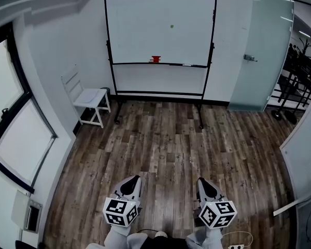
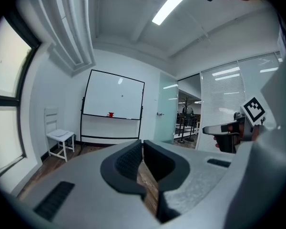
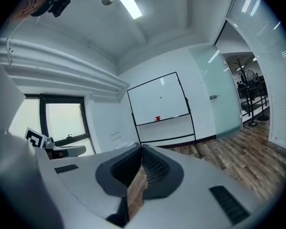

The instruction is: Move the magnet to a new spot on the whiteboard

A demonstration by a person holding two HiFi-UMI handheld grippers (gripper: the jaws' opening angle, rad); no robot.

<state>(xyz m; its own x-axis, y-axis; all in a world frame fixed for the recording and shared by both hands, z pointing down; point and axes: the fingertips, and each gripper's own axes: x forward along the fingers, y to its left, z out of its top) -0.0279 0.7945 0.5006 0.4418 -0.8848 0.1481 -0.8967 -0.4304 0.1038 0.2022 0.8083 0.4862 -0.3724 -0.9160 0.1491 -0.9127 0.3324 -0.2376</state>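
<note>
Head view shows a floor (image 1: 171, 149) of rough, mixed-tone wood planks running up to a white wall. A rectangular whiteboard (image 1: 160, 27) in a thin black tube frame with rounded upper corners stands on a wheeled stand against that wall. To the right of it is a tall frosted glass door (image 1: 259, 45) with a metal handle. Left of the stand is a white slatted chair (image 1: 90, 100), apart from the frame.

At the bottom edge of the head view are the two hand-held grippers, level with each other and well apart. The left gripper (image 1: 133, 179) and the right gripper (image 1: 202, 181) have smooth grey moulded bodies, and each carries a cube with black-and-white square markers. Both point toward the whiteboard from across the room.

Left gripper view: the dark, ribbed rubber pads meet at the tips; the jaws are clenched with nothing between them. Right gripper view: same condition, pads closed tip to tip and empty.

The magnet (image 1: 172, 27) is a small round green dot on the whiteboard's upper half, slightly right of centre. A small red object (image 1: 156, 59) sits on the tray along the whiteboard's lower edge, below and left of the magnet.
</note>
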